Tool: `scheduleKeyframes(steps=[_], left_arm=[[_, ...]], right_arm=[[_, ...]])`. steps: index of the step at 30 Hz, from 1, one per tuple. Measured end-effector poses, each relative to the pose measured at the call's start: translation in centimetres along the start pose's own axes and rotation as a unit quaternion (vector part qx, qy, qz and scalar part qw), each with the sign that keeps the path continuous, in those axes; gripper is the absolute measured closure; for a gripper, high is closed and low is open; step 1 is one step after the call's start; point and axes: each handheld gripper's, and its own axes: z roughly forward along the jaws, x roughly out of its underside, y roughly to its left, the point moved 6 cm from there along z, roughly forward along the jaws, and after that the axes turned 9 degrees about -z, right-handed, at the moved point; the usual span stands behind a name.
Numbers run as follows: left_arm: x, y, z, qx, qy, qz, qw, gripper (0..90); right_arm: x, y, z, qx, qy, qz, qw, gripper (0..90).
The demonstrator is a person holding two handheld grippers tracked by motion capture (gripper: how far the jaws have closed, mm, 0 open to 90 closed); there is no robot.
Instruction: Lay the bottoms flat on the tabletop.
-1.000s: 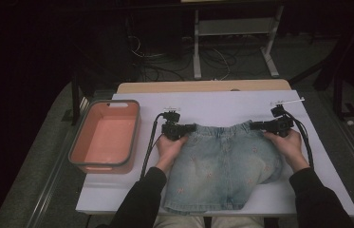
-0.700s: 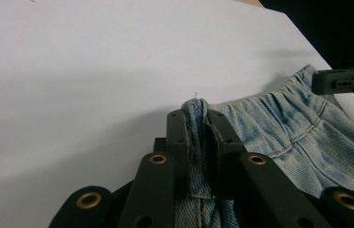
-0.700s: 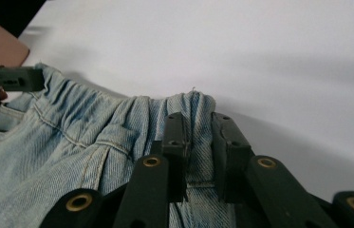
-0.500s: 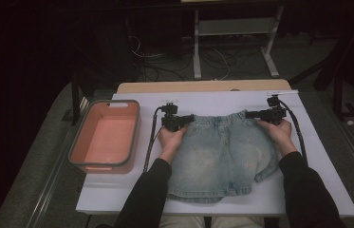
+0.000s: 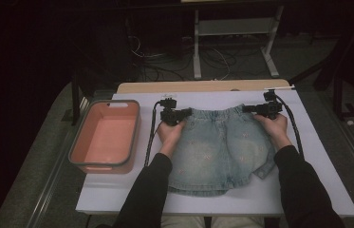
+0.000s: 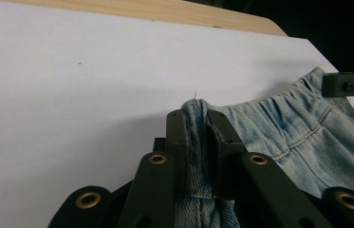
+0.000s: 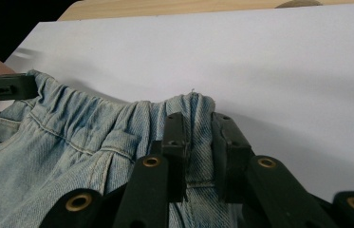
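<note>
You have the denim shorts (image 5: 219,152) lying flat on the white table (image 5: 307,180), with your left gripper (image 6: 197,124) and right gripper (image 7: 197,128) each clamped on a bunched corner of the elastic waistband. Denim this soft will likely sag and fold between your hands. The thick waistband seams are your surest hold, so keep them taut.

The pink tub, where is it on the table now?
In the high view the pink tub sits at the table's left edge, apart from the denim shorts and left of the left tongs.
</note>
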Motion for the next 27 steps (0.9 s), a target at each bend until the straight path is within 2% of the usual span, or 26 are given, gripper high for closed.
scheduleKeyframes(steps=[6, 10, 13, 15, 18, 21, 27], left_arm=[[0.3, 0.4, 0.2, 0.002, 0.006, -0.009, 0.9999, 75.8], [0.0, 0.4, -0.5, -0.001, 0.008, -0.014, 0.9999, 62.3], [-0.2, 0.1, -1.4, -0.002, 0.011, -0.022, 0.9997, 52.2], [-0.2, -0.2, -1.9, -0.006, 0.013, -0.014, 0.9998, 47.9], [-0.1, -1.0, -3.0, -0.013, 0.016, 0.003, 0.9998, 44.0], [-0.1, -1.7, -4.1, -0.009, 0.016, 0.007, 0.9998, 41.5], [0.5, -2.7, -6.5, -0.009, 0.025, 0.020, 0.9995, 37.4]], right_arm=[[0.6, -0.2, 0.4, -0.001, 0.007, 0.006, 1.0000, 74.5], [0.5, -0.1, 0.2, 0.001, 0.010, 0.004, 0.9999, 71.0], [0.2, 0.2, -0.4, 0.018, 0.010, -0.004, 0.9998, 61.9], [-0.2, 0.5, -0.9, 0.023, 0.006, -0.014, 0.9996, 57.8], [-0.9, 1.2, -2.0, 0.020, -0.012, -0.016, 0.9996, 53.3], [-1.3, 2.0, -2.9, 0.017, -0.017, -0.020, 0.9995, 47.8], [-1.4, 3.7, -4.6, 0.002, -0.032, -0.030, 0.9990, 42.8]])
